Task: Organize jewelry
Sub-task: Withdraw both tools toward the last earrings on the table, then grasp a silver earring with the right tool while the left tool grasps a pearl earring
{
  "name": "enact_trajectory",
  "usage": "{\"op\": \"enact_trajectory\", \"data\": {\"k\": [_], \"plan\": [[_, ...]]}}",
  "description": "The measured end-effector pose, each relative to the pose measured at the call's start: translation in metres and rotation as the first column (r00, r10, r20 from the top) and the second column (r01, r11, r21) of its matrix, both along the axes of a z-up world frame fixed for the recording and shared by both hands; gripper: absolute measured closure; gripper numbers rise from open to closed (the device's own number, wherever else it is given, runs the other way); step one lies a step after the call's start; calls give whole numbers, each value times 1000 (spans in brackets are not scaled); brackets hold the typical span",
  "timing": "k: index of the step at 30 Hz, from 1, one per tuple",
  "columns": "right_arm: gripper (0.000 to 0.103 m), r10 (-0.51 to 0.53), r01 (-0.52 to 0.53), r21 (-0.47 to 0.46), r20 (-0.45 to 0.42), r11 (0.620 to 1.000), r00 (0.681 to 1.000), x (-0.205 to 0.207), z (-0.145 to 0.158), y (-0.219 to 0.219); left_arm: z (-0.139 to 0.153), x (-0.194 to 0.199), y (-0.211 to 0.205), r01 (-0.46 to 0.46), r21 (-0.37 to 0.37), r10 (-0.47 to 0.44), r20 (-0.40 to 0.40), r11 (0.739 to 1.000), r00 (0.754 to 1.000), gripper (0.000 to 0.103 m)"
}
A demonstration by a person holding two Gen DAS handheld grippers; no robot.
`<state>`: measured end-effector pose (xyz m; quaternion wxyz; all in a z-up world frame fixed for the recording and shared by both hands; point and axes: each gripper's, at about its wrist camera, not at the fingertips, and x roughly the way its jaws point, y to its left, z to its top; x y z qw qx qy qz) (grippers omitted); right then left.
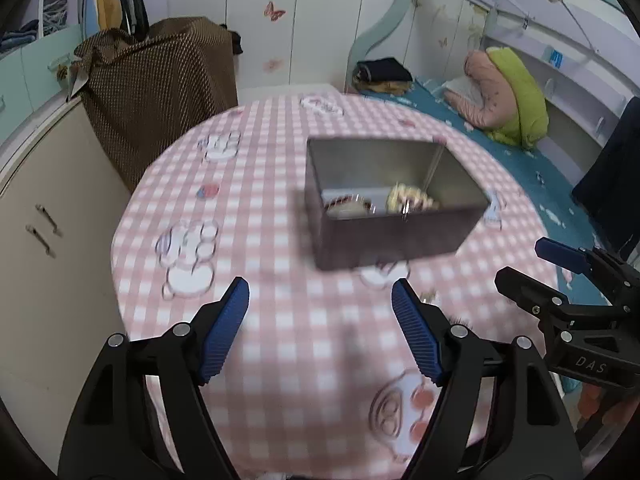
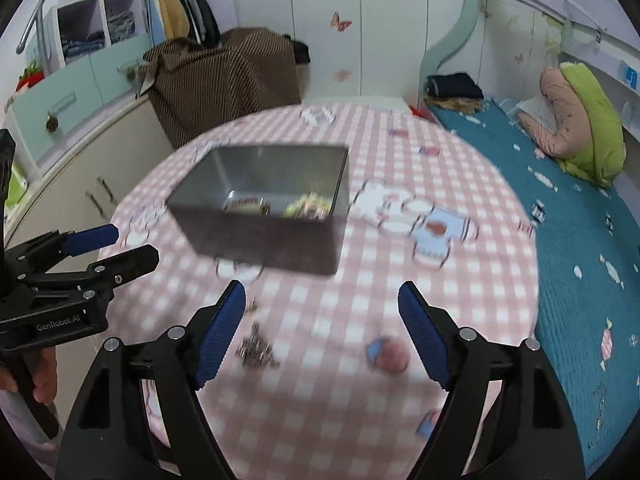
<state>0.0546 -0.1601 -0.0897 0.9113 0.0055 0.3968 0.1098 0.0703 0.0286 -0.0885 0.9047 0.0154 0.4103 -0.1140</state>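
A grey metal box (image 1: 384, 236) stands on the round table; it also shows in the right wrist view (image 2: 264, 240). Inside it lie a round bracelet (image 1: 346, 204) and a yellowish beaded piece (image 1: 408, 200). A small silver chain (image 2: 256, 350) lies loose on the cloth in front of the box, just right of my right gripper's left finger. My left gripper (image 1: 320, 308) is open and empty, in front of the box. My right gripper (image 2: 322, 308) is open and empty, above the cloth near the chain. Each gripper shows at the edge of the other's view.
The table has a pink checked cloth (image 1: 280, 360) with cartoon prints. A bed with a teal cover (image 2: 580, 240) lies to the right, cabinets (image 1: 48, 240) to the left, and a brown-covered object (image 1: 160, 92) behind the table.
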Motion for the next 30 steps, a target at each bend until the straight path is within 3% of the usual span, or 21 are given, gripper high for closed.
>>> {"op": "enact_trajectory", "data": {"k": [6, 9, 13, 15, 17, 21, 23, 30], "plan": [[28, 56, -56, -11, -33, 998, 998, -9, -19, 20, -16, -12, 11, -17, 5, 17, -44, 1000, 999, 23], [33, 82, -83, -22, -45, 996, 996, -11, -27, 32, -21, -14, 14, -25, 8, 25, -56, 1000, 998, 21], [54, 105, -107, -26, -75, 994, 992, -9, -41, 39, -23, -14, 15, -25, 6, 25, -63, 1000, 998, 20], [64, 110, -113, -61, -45, 992, 993, -11, -41, 42, -24, -13, 13, -16, 4, 16, -63, 1000, 998, 19], [82, 98, -100, -65, -41, 993, 994, -10, -41, 39, -25, -12, 10, -8, 3, 9, -66, 1000, 998, 19], [85, 88, -90, -49, -46, 995, 995, -8, -40, 29, -25, -8, 0, 16, -5, -16, -68, 1000, 998, 19], [95, 73, -74, -44, -40, 996, 997, -7, -38, 23, -26, -5, -9, 40, -17, -41, -69, 999, 997, 19], [95, -7, 7, -32, -12, 999, 1000, -2, -26, -8, -29, 6, -41, 121, -28, -123, -63, 992, 990, 20]]}}
